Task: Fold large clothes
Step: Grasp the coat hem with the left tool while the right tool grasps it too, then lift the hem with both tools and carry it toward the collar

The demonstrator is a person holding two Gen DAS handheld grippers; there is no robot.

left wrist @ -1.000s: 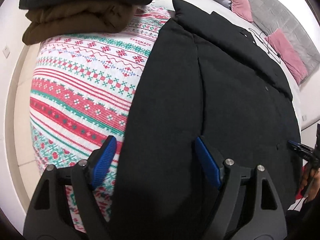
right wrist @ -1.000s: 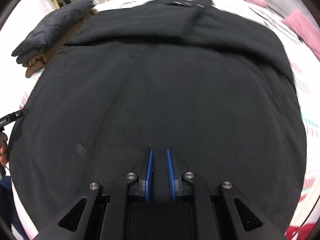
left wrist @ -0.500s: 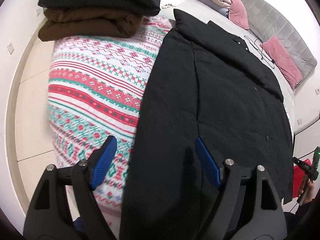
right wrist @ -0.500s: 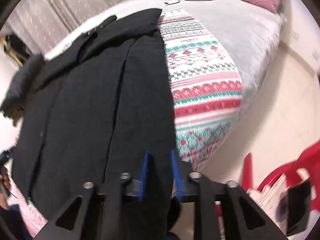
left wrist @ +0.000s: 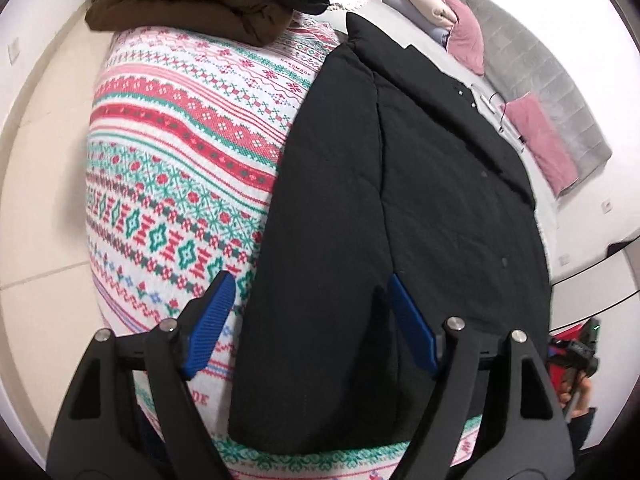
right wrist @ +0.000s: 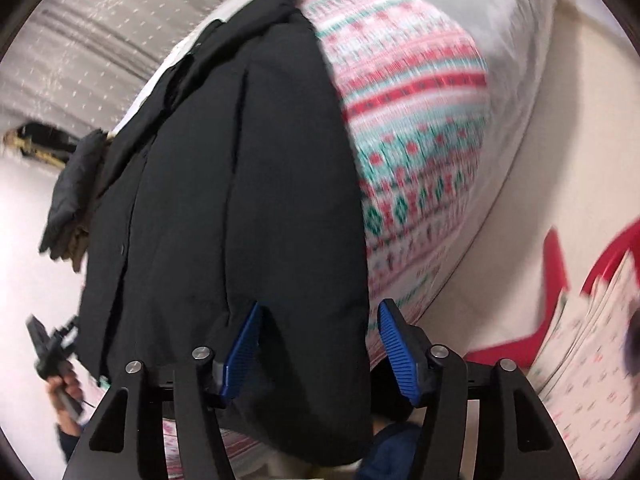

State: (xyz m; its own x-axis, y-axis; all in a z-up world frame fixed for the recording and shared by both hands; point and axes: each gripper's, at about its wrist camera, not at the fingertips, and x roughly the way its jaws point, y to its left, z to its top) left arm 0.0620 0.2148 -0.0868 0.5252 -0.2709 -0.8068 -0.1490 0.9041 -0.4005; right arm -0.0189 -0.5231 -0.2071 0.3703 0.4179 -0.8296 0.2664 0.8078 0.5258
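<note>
Patterned knit blanket (left wrist: 188,128), pink pillows (left wrist: 540,136), red chair (right wrist: 560,280), beige floor (left wrist: 44,184)

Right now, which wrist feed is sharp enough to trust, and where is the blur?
Left wrist view: sharp, even light; the black coat and patterned blanket read crisply, bent only by the fisheye. Right wrist view: motion-smeared on the right, where the blanket pattern and the red chair streak; the coat's folds are readable.
</note>
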